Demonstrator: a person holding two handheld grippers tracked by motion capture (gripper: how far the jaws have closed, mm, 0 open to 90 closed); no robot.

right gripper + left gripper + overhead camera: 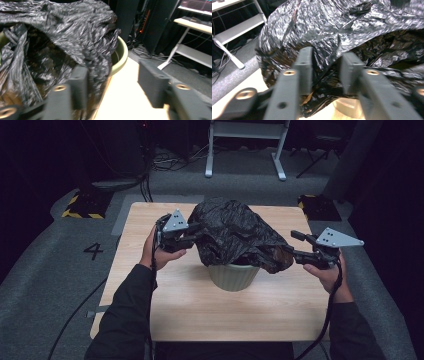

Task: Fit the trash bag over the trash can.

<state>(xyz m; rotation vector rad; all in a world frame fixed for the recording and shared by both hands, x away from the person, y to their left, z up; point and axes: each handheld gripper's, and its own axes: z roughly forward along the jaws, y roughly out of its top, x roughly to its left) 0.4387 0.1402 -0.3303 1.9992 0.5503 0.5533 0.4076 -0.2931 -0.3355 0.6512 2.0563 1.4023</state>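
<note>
A crumpled black plastic bag (230,230) is draped over a pale green pot (232,276) in the middle of the wooden table (225,315). My left gripper (196,233) reaches into the bag's left side. In the left gripper view its jaws (325,53) stand a narrow gap apart, with a loose fold of the bag (332,22) between them and no visible clamping. My right gripper (291,244) is at the bag's right corner, open. In the right gripper view (113,67) its left jaw lies against the hanging bag (57,32), beside the pot's rim (123,53).
The table's right edge runs just under my right hand. A white desk frame (245,150) and cables stand on the grey floor behind the table. Yellow-and-black striped blocks (82,210) sit at the table's far corners.
</note>
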